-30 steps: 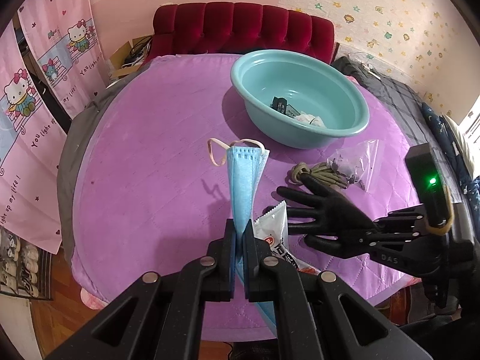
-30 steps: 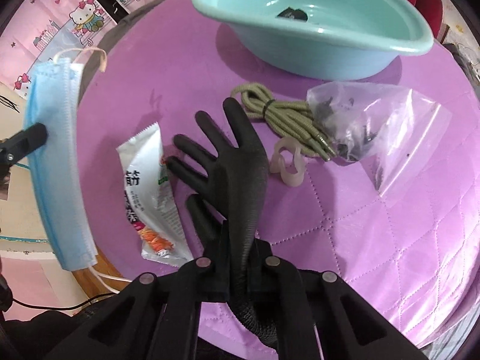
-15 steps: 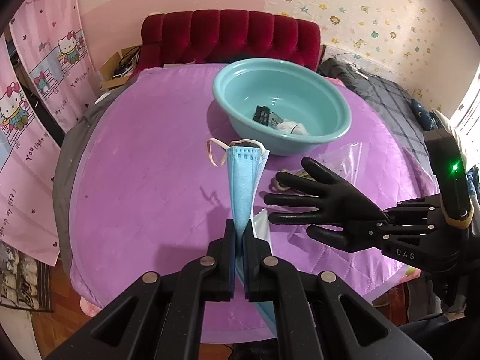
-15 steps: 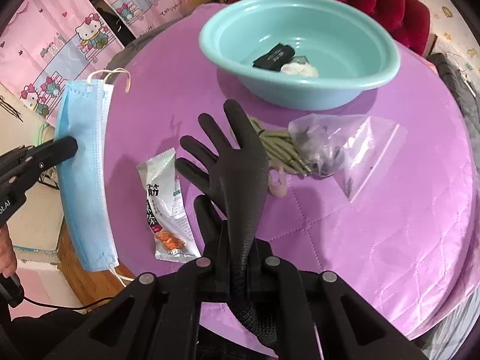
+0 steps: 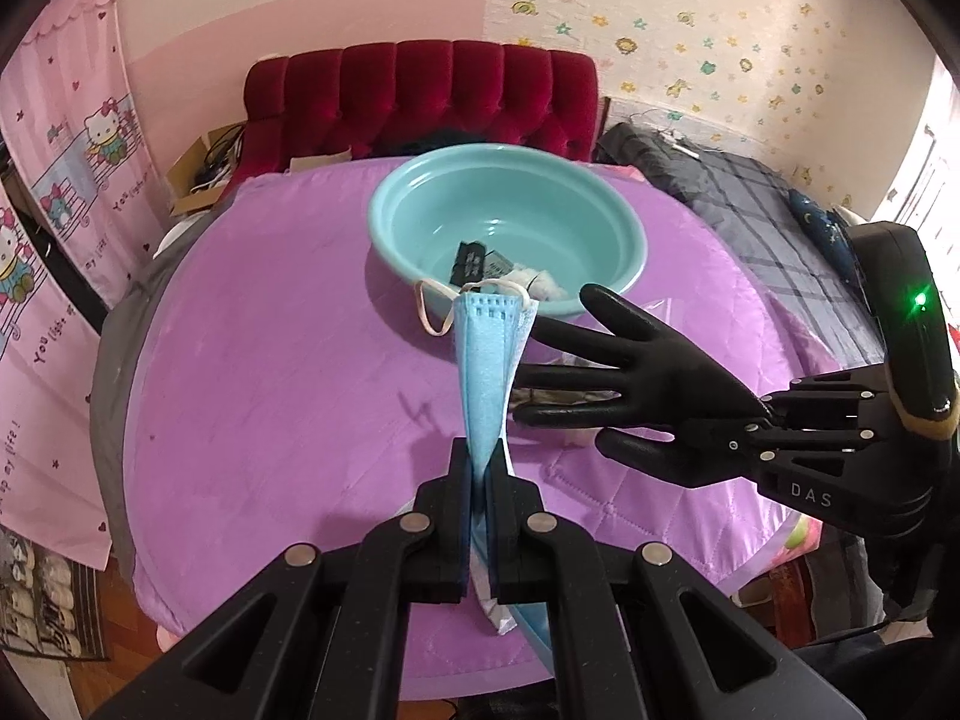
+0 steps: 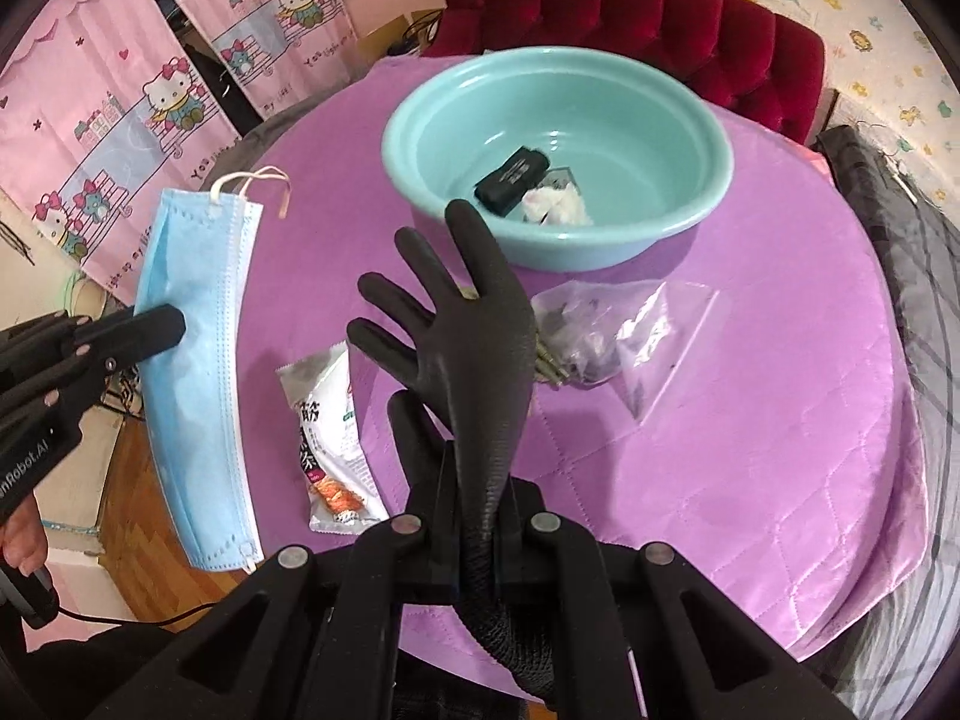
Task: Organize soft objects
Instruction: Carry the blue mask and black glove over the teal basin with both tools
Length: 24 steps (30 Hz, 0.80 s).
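My left gripper point(image 5: 478, 468) is shut on a blue face mask point(image 5: 486, 372), held up above the purple table; the right wrist view shows the same mask point(image 6: 192, 360) flat on, at the left, with the left gripper point(image 6: 174, 324) clamped on its edge. My right gripper point(image 6: 474, 480) is shut on the cuff of a black glove point(image 6: 474, 330), whose fingers stand up stiffly. From the left wrist view the glove point(image 5: 630, 366) juts in from the right, close beside the mask. A teal basin point(image 6: 558, 162) sits behind, holding a black item and a white wad.
On the purple quilted table point(image 6: 750, 420) lie a snack packet point(image 6: 330, 438), a clear plastic bag point(image 6: 624, 330) and a coil of olive cord point(image 6: 546, 360) partly behind the glove. A red tufted sofa point(image 5: 420, 96) stands past the basin. A hand point(image 6: 24, 540) shows at lower left.
Both grippers have risen with the mask and the glove, so the table and basin look farther below. The glove now hangs clear above the table items.
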Each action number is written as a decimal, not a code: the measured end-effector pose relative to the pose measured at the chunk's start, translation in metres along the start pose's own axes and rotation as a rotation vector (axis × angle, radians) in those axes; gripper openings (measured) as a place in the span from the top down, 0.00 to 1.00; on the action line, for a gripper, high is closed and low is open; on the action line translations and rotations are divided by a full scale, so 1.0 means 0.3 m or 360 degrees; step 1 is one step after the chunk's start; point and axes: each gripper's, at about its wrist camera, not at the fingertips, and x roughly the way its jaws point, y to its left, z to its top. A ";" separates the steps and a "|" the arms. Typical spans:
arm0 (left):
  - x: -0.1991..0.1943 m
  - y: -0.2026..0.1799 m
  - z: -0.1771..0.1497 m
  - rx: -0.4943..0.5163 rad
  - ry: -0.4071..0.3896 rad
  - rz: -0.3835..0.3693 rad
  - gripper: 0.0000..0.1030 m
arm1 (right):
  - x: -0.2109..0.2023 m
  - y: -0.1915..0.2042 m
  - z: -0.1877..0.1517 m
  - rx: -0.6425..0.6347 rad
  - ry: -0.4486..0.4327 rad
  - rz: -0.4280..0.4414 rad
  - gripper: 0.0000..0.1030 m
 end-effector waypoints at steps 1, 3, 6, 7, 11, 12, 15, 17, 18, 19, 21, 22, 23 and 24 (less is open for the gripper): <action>-0.002 -0.003 0.007 0.0003 -0.0005 -0.0006 0.97 | -0.009 -0.002 0.003 0.0006 -0.0009 -0.0003 0.95; -0.007 -0.010 0.022 0.0018 -0.0018 -0.0010 0.97 | -0.028 -0.006 0.008 0.0019 -0.0026 -0.0006 0.95; -0.015 -0.017 0.043 0.0029 -0.0037 -0.0022 0.97 | -0.056 -0.008 0.018 0.0023 -0.0047 -0.0019 0.95; -0.017 -0.020 0.051 0.0031 -0.0041 -0.0028 0.97 | -0.066 -0.009 0.022 0.0028 -0.0053 -0.0024 0.95; -0.017 -0.031 0.070 0.0053 -0.0044 -0.0046 0.97 | -0.100 -0.007 0.032 0.0040 -0.0078 -0.0035 0.95; -0.016 -0.033 0.074 0.0058 -0.0043 -0.0052 0.97 | -0.106 -0.006 0.034 0.0043 -0.0082 -0.0036 0.95; -0.015 -0.042 0.093 0.0082 -0.0046 -0.0063 0.97 | -0.121 -0.006 0.047 0.0048 -0.0093 -0.0043 0.95; -0.015 -0.047 0.108 0.0089 -0.0051 -0.0073 0.97 | -0.132 -0.006 0.056 0.0052 -0.0105 -0.0047 0.95; -0.015 -0.049 0.115 0.0092 -0.0053 -0.0077 0.97 | -0.138 -0.010 0.063 0.0053 -0.0112 -0.0049 0.95; -0.014 -0.049 0.123 0.0096 -0.0055 -0.0081 0.97 | -0.144 -0.011 0.071 0.0053 -0.0117 -0.0054 0.95; -0.016 -0.048 0.142 0.0103 -0.0065 -0.0094 0.97 | -0.153 -0.015 0.094 0.0053 -0.0124 -0.0060 0.95; -0.016 -0.048 0.151 0.0104 -0.0067 -0.0102 0.97 | -0.158 -0.016 0.101 0.0055 -0.0129 -0.0064 0.95; -0.016 -0.049 0.165 0.0108 -0.0071 -0.0111 0.97 | -0.163 -0.019 0.110 0.0055 -0.0133 -0.0071 0.95; -0.015 -0.049 0.177 0.0114 -0.0077 -0.0112 0.97 | -0.169 -0.021 0.119 0.0054 -0.0138 -0.0075 0.95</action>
